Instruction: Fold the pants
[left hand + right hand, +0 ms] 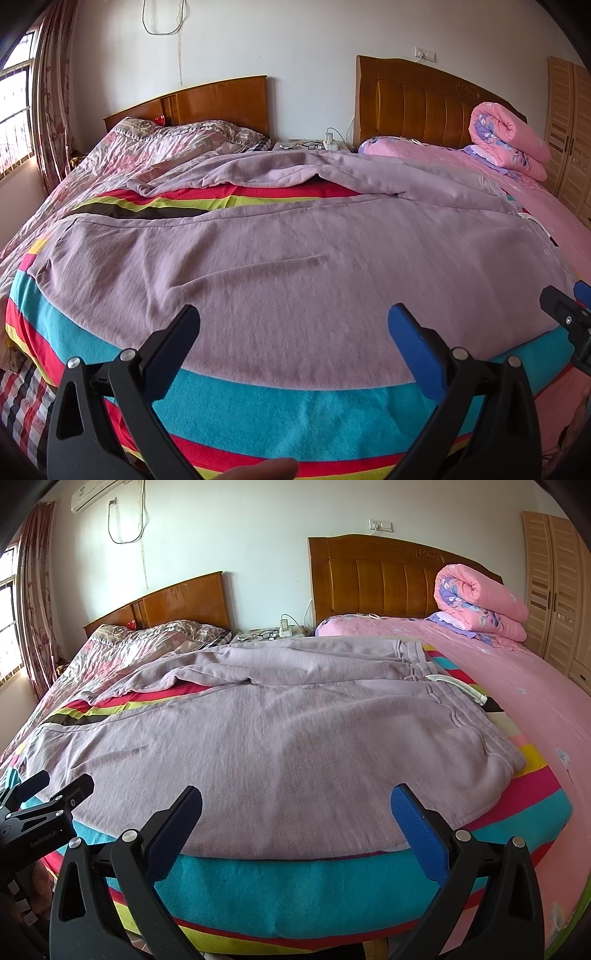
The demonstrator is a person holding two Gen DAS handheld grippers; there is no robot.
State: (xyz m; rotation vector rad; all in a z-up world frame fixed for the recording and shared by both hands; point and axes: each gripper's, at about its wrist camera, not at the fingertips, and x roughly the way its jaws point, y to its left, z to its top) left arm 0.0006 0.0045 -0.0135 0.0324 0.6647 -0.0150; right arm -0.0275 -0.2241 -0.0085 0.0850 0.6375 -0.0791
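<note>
Two spread grippers — waistband (pixel 439 664) only in right view — pants (pixel 295 266) flat.

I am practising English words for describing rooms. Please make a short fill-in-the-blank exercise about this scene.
1. The pants are ___ in colour.
2. They lie on a ___ blanket.
3. The left gripper and right gripper are both ___.
4. A rolled pink quilt lies by the taller ___.

Missing words: purple; striped; open; headboard

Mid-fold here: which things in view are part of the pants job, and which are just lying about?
Job:
lilac pants
striped blanket under them
left gripper, open
right gripper, open

Lying about:
rolled pink quilt
glasses
power strip
floral bedding
</note>
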